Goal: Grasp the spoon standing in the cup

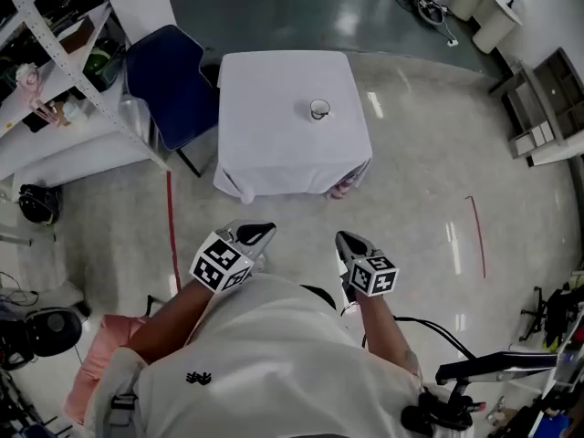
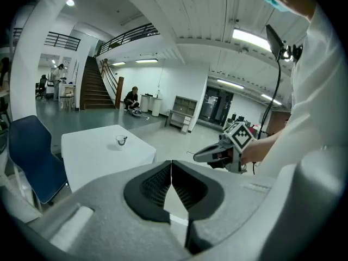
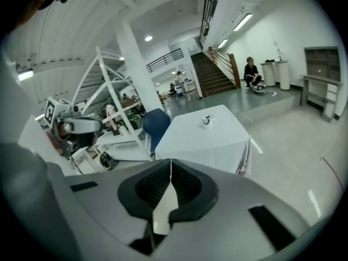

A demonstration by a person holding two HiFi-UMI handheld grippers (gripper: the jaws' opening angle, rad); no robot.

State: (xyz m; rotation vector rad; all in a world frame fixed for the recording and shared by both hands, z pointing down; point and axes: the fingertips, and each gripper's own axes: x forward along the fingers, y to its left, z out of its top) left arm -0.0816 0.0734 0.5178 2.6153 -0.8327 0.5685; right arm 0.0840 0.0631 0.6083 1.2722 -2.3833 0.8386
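White table with cup on top

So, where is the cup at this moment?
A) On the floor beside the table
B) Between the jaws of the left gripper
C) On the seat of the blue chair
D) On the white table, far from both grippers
D: the cup stands on the white table, while the left gripper and the right gripper are well short of it, both shut and empty.
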